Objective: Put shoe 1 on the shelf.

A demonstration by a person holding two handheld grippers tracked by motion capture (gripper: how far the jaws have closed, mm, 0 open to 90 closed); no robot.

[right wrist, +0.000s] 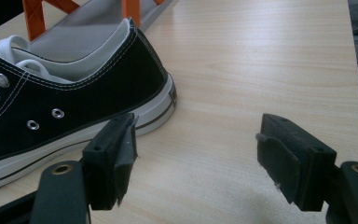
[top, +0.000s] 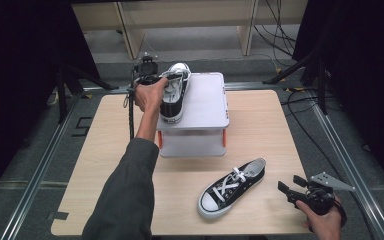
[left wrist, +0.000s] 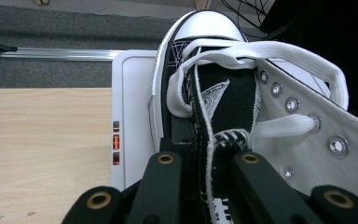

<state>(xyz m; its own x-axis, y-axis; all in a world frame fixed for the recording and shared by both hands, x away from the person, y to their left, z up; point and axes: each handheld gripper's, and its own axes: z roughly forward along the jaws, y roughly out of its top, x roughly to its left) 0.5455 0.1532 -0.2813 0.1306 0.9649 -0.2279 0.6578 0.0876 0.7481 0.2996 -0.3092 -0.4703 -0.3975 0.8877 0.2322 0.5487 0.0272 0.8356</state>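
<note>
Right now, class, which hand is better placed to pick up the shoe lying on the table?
Right. The right gripper hangs open beside that shoe's heel, while the left gripper is clamped on the shoe on the white stand.

Shoes: you have two black sneakers with white laces, one on the shelf (top: 174,95) and one on the table (top: 231,187).
Shelves: you have one grey shelf (top: 205,100), with two levels, standing on orange supports.
Tables: you work at one wooden table (top: 260,120).
Grippers: you hold two, the left gripper (top: 152,79) and the right gripper (top: 291,187).
Jaws: you see two black jaws on each gripper, so four together.
Hands: two of your hands are there, one for each gripper.
Sleeves: you have one grey sleeve (top: 125,195), on your left arm.
</note>
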